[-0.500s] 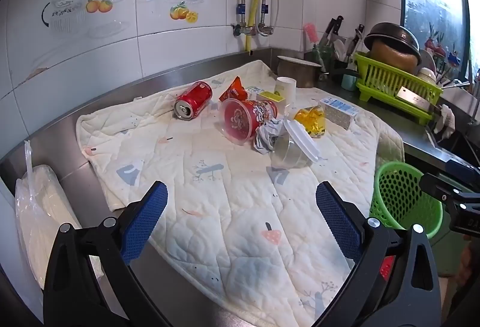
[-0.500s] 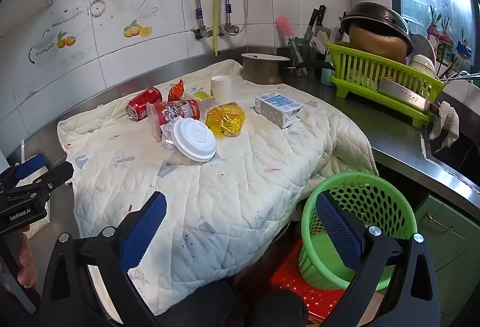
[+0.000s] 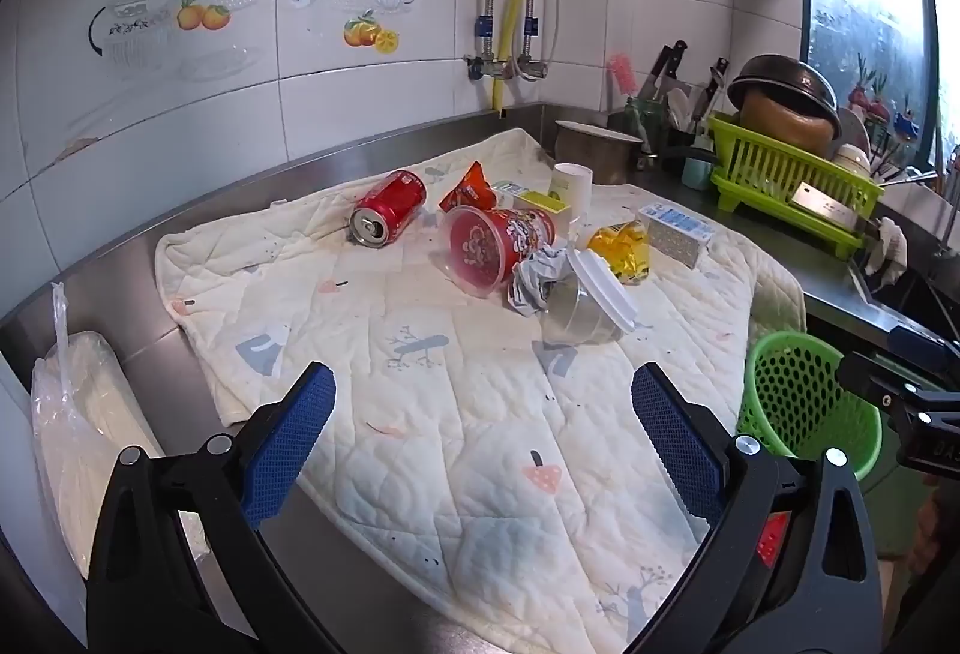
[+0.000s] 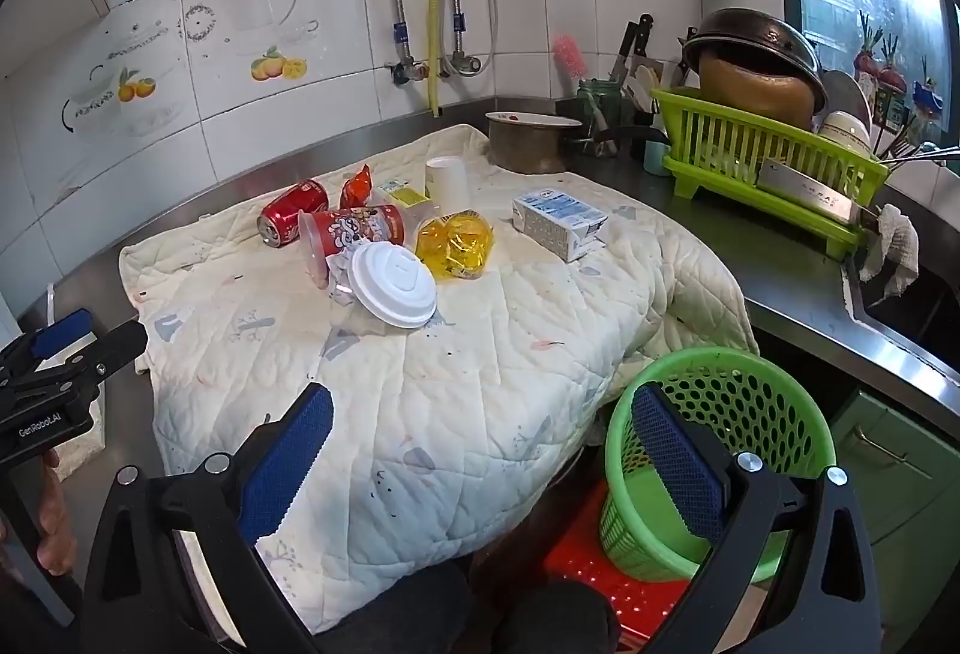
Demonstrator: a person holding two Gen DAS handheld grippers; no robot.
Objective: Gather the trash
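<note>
A: Which step is this?

B: The very start, I judge. The left gripper (image 3: 483, 435) and right gripper (image 4: 480, 444) hang spread wide and empty over the quilt (image 3: 480, 414), near its front edge; next, one must reach in and clamp a piece.

A: What's there?

B: From the quilt's left: one red can (image 3: 390, 207), one snack wrapper (image 3: 471, 186), one red cup (image 3: 495, 249), one white-lidded tub (image 3: 591, 303), one yellow wrapper (image 3: 624, 249), one carton (image 3: 675, 234). One green basket (image 4: 726, 450) sits below the quilt's right corner.

A stainless-steel counter (image 3: 114, 264) runs along a tiled wall, with a quilted white cloth (image 3: 480, 414) spread over it and hanging off its front edge. A bagged white bundle (image 3: 78, 414) lies at the left end, and a metal pot (image 4: 531, 144) and green dish rack (image 4: 762, 162) stand toward the back right corner.
</note>
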